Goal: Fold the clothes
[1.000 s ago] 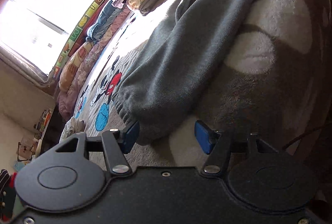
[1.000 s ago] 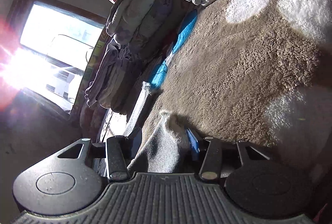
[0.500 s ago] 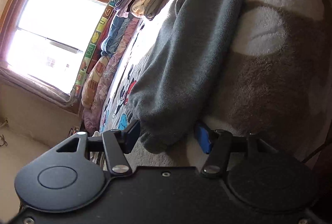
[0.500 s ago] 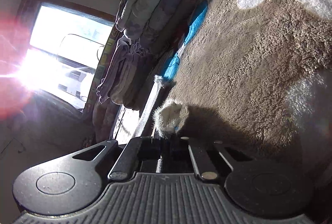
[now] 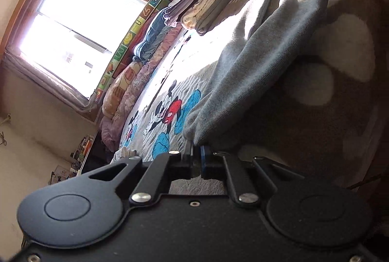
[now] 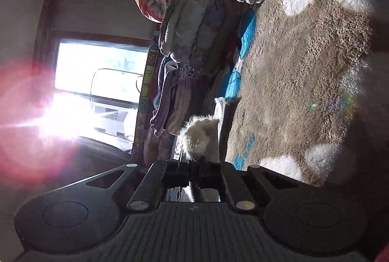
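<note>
Left gripper [image 5: 196, 152] jaws are clamped on the grey sweater [image 5: 255, 63]; right gripper [image 6: 193, 166] jaws pinch its fuzzy edge above the blanket [image 6: 304, 72]

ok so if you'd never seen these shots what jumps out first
The grey sweater sprawls across the brown spotted blanket, its cuff pinched in the closed left gripper. Beside it the bright cartoon mouse print catches the sun from the window on the left. In the right wrist view, the right gripper clamps a sunlit fuzzy fold of fabric.
</note>
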The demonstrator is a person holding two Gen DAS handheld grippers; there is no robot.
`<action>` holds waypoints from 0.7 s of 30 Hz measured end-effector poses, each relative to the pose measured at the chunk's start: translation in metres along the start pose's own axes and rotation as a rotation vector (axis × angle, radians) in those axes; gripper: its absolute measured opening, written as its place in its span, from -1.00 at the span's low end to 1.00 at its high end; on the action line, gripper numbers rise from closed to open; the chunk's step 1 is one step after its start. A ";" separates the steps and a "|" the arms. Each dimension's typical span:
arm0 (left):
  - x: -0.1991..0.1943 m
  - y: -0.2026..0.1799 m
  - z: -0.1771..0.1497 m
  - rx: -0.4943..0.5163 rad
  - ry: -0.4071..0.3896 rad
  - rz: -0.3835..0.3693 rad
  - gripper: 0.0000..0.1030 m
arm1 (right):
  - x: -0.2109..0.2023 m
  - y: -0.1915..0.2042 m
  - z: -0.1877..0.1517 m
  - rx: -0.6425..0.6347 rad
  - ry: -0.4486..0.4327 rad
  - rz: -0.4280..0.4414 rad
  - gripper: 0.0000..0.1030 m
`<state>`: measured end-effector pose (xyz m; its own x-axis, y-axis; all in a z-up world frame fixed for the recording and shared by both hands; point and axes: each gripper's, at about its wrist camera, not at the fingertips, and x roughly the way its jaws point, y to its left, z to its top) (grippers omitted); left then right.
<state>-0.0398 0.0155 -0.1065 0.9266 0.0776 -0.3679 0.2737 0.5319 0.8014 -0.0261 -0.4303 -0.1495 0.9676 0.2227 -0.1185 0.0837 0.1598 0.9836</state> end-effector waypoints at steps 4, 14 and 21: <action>-0.029 0.016 0.004 -0.049 -0.010 -0.030 -0.91 | -0.019 0.014 0.002 0.058 -0.025 0.067 -0.86; -0.028 0.071 0.021 -0.203 0.028 -0.052 -0.91 | 0.000 0.058 0.009 0.044 0.005 0.138 -0.86; 0.033 0.101 0.031 -0.261 0.082 -0.064 -0.91 | 0.062 0.063 0.016 0.029 0.016 0.063 -0.86</action>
<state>0.0261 0.0456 -0.0234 0.8829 0.0993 -0.4590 0.2451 0.7362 0.6308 0.0432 -0.4220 -0.0924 0.9674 0.2464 -0.0583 0.0299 0.1175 0.9926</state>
